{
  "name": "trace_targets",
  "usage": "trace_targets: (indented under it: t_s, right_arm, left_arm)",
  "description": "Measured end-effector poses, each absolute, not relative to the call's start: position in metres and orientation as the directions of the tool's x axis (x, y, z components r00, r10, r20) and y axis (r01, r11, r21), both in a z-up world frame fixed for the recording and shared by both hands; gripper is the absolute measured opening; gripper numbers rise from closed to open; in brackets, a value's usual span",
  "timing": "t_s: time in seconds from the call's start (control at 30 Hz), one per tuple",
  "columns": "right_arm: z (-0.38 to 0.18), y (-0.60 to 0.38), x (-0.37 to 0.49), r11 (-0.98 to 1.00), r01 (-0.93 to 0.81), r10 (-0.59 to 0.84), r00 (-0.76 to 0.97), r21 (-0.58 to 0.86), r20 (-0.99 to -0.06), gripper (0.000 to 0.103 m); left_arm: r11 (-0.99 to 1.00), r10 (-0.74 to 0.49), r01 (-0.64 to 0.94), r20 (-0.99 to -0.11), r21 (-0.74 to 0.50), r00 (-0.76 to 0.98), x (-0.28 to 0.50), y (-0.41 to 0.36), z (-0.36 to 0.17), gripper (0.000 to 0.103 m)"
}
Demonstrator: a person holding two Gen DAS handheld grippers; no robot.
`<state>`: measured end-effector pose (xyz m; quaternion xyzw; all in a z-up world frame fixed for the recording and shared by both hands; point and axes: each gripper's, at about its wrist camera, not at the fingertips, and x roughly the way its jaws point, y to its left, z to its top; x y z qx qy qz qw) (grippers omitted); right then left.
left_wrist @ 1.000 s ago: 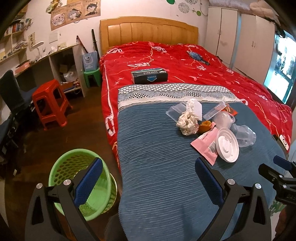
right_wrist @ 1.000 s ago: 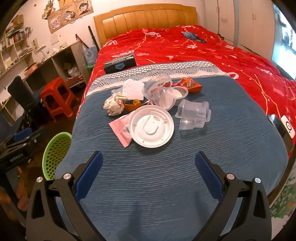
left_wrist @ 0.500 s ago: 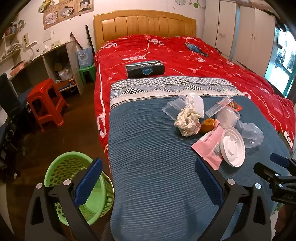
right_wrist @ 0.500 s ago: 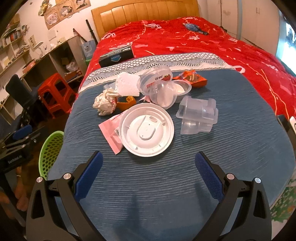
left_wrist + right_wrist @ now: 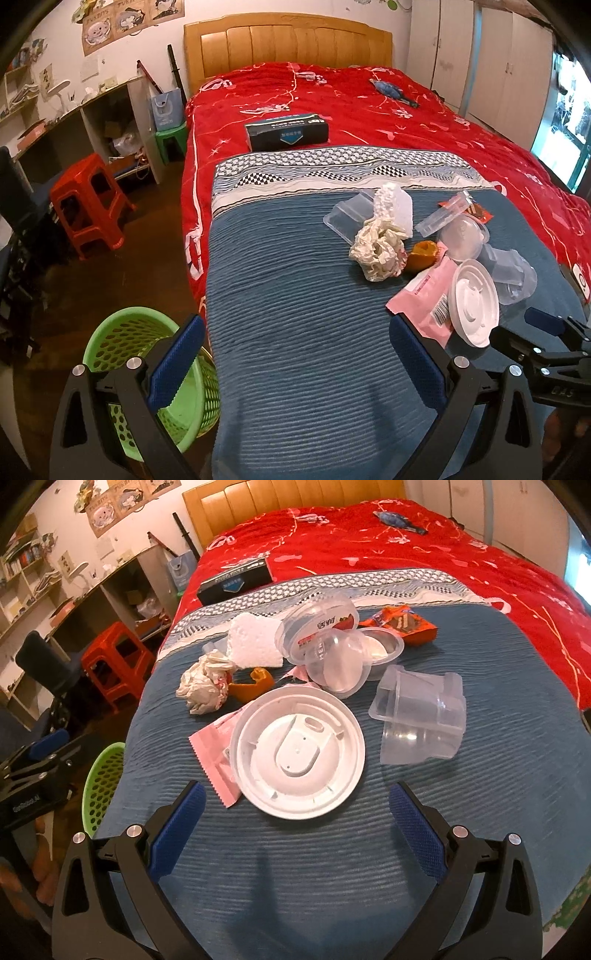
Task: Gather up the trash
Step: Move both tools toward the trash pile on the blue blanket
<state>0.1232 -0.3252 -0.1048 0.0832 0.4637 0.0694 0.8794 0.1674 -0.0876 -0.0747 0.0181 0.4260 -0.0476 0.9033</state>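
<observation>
A heap of trash lies on the blue blanket [image 5: 480,812]: a white round lid [image 5: 297,751], a pink wrapper [image 5: 214,753], a crumpled paper ball [image 5: 203,686], white foam [image 5: 255,644], orange peel [image 5: 255,685], clear plastic tubs [image 5: 421,720] and an orange wrapper [image 5: 402,624]. My right gripper [image 5: 295,834] is open and empty, just short of the white lid. My left gripper [image 5: 295,358] is open and empty over the blanket's near left part. The paper ball [image 5: 378,251] and lid [image 5: 474,301] lie ahead to its right. A green basket [image 5: 122,339] stands on the floor.
A black box [image 5: 287,131] and a blue object [image 5: 391,90] lie on the red bedspread [image 5: 424,125]. A red stool [image 5: 88,206], a green stool [image 5: 170,140], a desk [image 5: 74,118] and a dark chair [image 5: 14,206] stand left. Wardrobes [image 5: 480,55] stand back right.
Both grippers have moved forward toward the trash; the heap looks larger in the right wrist view. Both stay open and empty.
</observation>
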Motion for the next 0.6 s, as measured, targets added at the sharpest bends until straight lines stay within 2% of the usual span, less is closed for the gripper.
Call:
trace_targets:
  t_s: [0.6]
  right_arm:
    - [-0.135, -0.33, 0.156, 0.959, -0.031, 0.259, 0.503, 0.282, -0.825, 0.098]
  left_arm:
    - [0.997, -0.053, 0.076, -0.785, -0.008, 0.617, 0.188, -0.082, -0.084, 0.097]
